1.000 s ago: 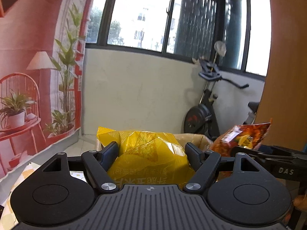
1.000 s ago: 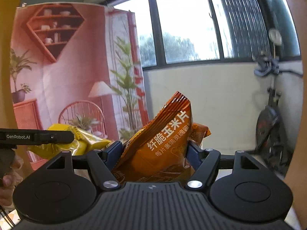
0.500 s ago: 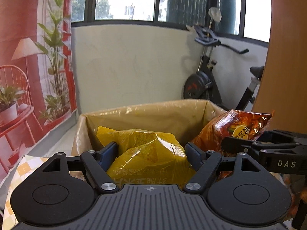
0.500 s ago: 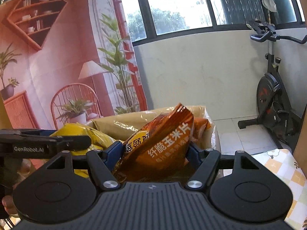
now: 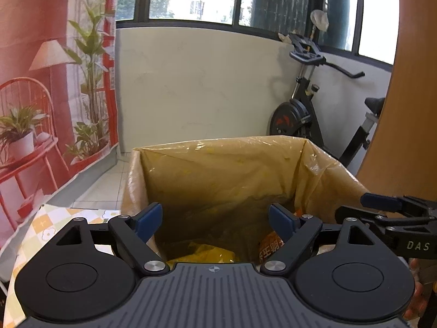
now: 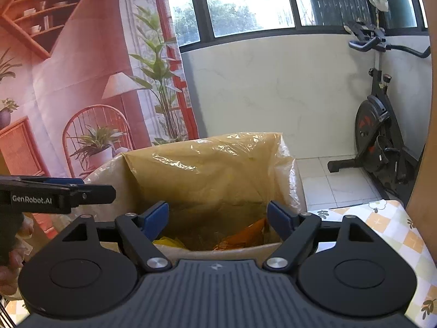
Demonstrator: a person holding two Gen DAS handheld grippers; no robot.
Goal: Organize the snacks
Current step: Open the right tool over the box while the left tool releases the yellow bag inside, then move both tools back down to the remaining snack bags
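Both units stand released over the lined box (image 5: 218, 169), jaws just opened, nothing between them. The left hand-held gripper (image 5: 215, 220) has dropped the yellow bag (image 5: 202, 254); the right hand-held gripper (image 6: 218, 218) has dropped the orange bag (image 6: 243, 235). Both bags lie at lower centre, inside the box.

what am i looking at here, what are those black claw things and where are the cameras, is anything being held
Each black claw is a two-finger gripper that a person holds, one in each hand. A camera sits on each, looking forward along its fingers, so each picture is one gripper's own view.

The left gripper and the right gripper both hang over a plastic-lined box standing on a checked tablecloth. Both have just been opening, and nothing is between their jaws. A yellow snack bag and an orange snack bag lie down inside the box.
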